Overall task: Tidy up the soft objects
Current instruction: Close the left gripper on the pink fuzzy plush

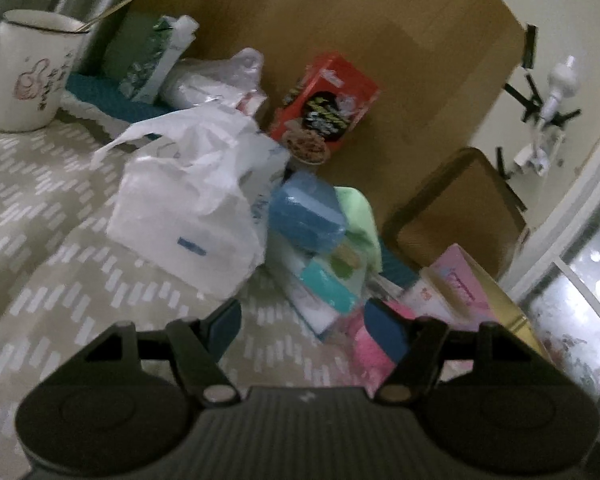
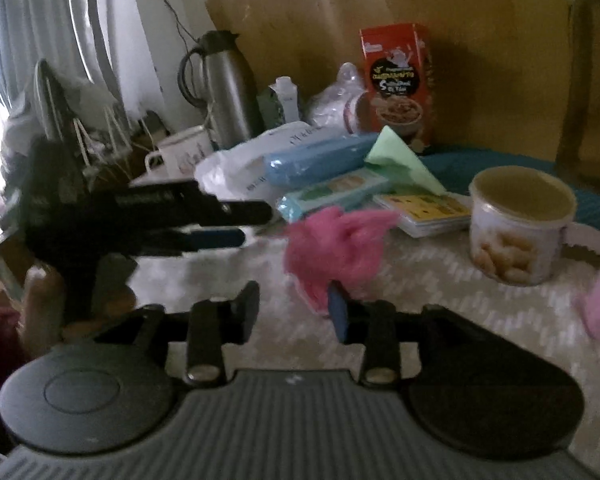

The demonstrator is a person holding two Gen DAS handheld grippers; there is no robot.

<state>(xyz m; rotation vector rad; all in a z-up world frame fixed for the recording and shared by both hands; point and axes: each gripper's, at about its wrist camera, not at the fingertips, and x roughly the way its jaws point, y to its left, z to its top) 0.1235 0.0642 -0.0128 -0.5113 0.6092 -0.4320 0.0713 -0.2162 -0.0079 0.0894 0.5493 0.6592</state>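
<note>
Pink fluffy cloth (image 2: pixel 336 248) lay just ahead of the right gripper (image 2: pixel 294 308), seemingly brushing its right finger; both grippers, including the left gripper (image 1: pixel 304 320), gaped wide, empty.

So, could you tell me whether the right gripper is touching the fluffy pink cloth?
Touching. In the right wrist view, the fluffy pink cloth drapes over the blue pad of one finger of the right gripper, whose jaws stand open.

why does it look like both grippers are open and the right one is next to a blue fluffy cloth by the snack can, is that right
Not quite: the fluffy cloth is pink, not blue, as the right wrist view shows. The rest holds: the right gripper and left gripper are open, and the snack can stands nearby.
</note>
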